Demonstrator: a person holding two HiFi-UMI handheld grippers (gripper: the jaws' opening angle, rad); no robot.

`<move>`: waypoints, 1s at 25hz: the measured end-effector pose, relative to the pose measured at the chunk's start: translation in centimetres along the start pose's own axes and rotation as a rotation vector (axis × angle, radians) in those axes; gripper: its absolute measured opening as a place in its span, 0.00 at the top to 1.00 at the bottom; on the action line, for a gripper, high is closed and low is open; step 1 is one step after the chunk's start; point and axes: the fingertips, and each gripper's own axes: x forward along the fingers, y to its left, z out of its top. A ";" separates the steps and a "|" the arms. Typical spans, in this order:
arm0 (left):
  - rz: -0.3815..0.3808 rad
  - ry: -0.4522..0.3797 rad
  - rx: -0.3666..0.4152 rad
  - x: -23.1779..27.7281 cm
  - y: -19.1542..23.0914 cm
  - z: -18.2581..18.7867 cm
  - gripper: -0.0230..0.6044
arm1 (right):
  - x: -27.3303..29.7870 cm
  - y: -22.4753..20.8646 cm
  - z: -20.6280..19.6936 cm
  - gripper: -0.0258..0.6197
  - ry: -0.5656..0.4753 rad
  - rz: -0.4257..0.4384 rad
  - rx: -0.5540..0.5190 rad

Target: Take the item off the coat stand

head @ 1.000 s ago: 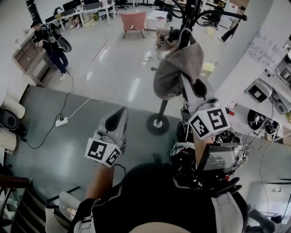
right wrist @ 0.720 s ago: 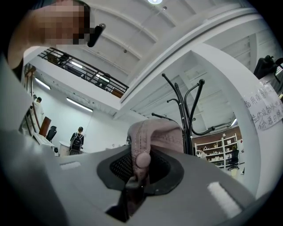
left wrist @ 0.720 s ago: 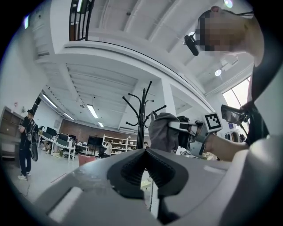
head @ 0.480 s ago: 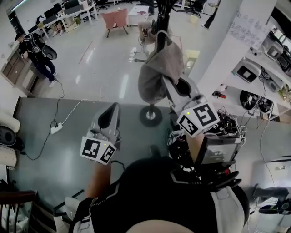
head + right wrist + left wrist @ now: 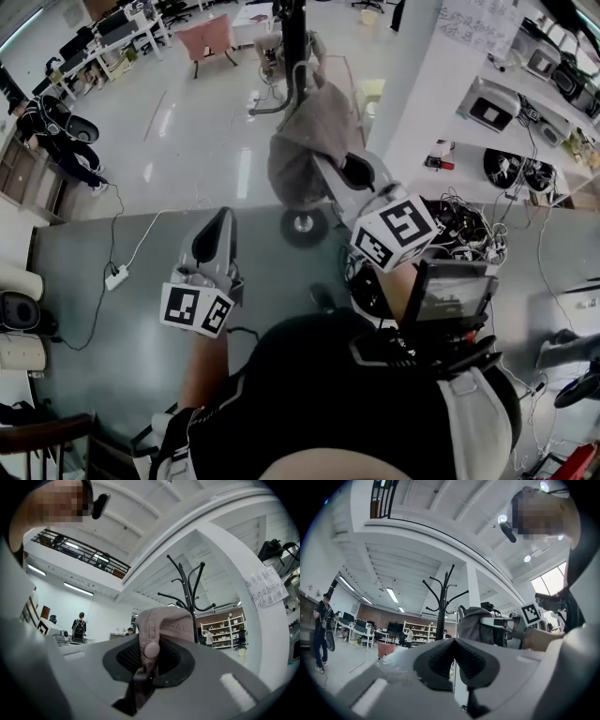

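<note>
Right jaws on cap (image 5: 169,622), coat stand (image 5: 191,591) behind

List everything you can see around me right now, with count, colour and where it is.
cap: one, pinkish grey, beside the coat stand's pole
coat stand: one, black, straight ahead
chair: one, pink, far ahead, left
power strip: one, white, left of the left gripper
bystander: one, dark clothes, far left
left gripper: one, grey-white, shut, empty
right gripper: one, grey-white, shut on the cap
</note>
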 end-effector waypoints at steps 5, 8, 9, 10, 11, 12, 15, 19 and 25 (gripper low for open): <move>-0.014 -0.001 0.006 0.2 -0.1 0.4 0.93 | -0.4 -0.2 -0.4 0.88 0.009 -0.021 0.006; -0.026 0.002 0.004 0.1 -0.6 0.3 0.93 | -0.8 -0.1 -0.5 0.88 0.010 -0.031 0.013; -0.031 0.003 0.005 0.0 -0.9 0.3 0.93 | -0.9 -0.1 -0.6 0.88 0.010 -0.034 0.015; -0.035 0.003 0.007 0.0 -1.1 0.2 0.93 | -1.0 -0.2 -0.6 0.88 0.010 -0.038 0.017; -0.038 0.003 0.007 0.0 -1.2 0.2 0.93 | -1.0 -0.3 -0.6 0.88 0.011 -0.043 0.017; -0.038 0.002 0.006 0.1 -1.2 0.2 0.93 | -1.0 -0.4 -0.6 0.88 0.012 -0.047 0.016; -0.033 0.001 0.006 0.3 -0.9 0.3 0.93 | -0.8 -0.5 -0.6 0.89 0.015 -0.048 0.013; -0.030 0.000 0.005 0.3 -0.4 0.4 0.93 | -0.9 -1.0 -0.3 0.89 -0.011 -0.071 0.020; -0.023 -0.002 0.005 0.4 0.1 0.3 0.93 | -0.6 -1.3 -0.7 0.89 0.000 -0.073 0.012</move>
